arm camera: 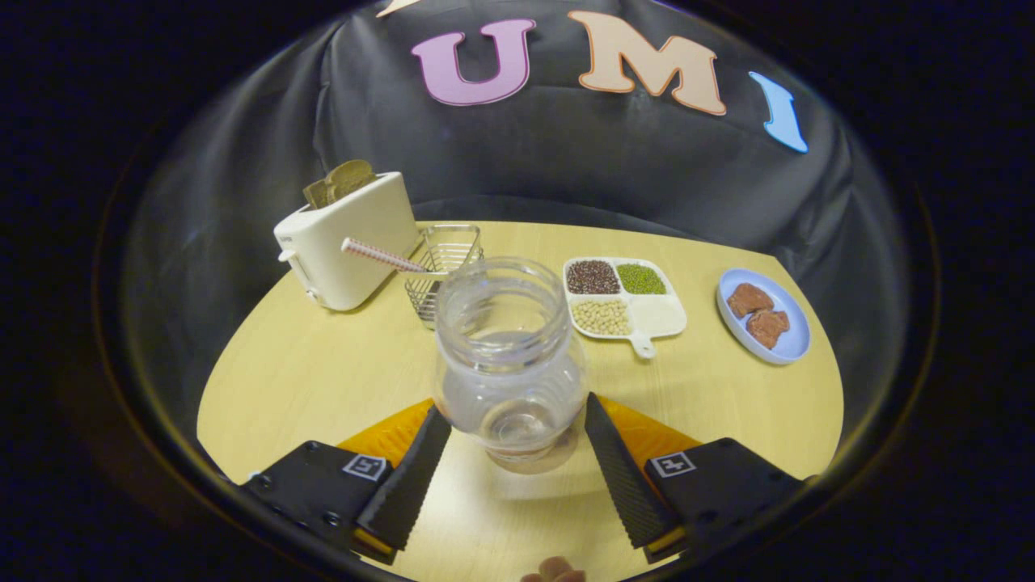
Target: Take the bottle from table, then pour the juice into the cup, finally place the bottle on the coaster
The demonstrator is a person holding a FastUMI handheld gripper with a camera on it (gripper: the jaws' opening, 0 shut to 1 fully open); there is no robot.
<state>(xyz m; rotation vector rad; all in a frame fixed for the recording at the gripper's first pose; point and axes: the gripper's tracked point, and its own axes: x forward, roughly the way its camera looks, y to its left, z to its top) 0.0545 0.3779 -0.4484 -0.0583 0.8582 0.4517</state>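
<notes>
Pale round wooden table point(323, 380) carries a clear, ribbed plastic bottle point(509, 364), upright between the spread fingers of the gripper point(517, 432), neither pressing it. Light and smooth (likely slippery, squashable); best taken around its lower ribbed body.

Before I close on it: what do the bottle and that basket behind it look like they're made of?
The bottle, standing between the open gripper fingers, looks like clear plastic, possibly glass: see-through, ribbed wall, soft glare, threaded mouth with no cap. The basket beyond it looks like thin metal wire with a shiny silvery finish, judging by its open grid and bright glints.
</notes>
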